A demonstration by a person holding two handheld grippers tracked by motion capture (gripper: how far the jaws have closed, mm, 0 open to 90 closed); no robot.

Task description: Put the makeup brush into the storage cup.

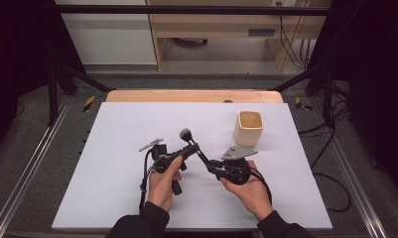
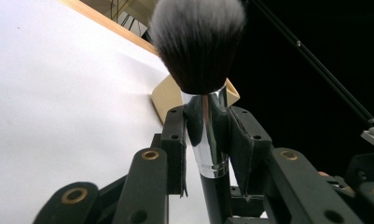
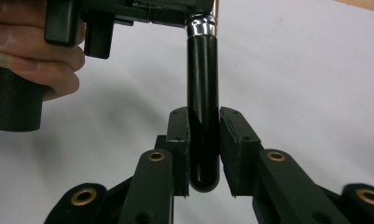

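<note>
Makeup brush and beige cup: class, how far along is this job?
Done: the makeup brush is lifted off the white table. In hand: the left gripper clamps its silver ferrule and the right gripper clamps its black handle end. Probably left: getting it into the beige cup, which stands empty nearby.

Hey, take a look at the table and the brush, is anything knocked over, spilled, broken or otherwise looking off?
Nothing stands out. The makeup brush is held above the white table by both grippers: the left gripper clamps its chrome ferrule, the right gripper its black handle end. Bristles look intact. The beige cup stands upright, with no spill around it.
</note>
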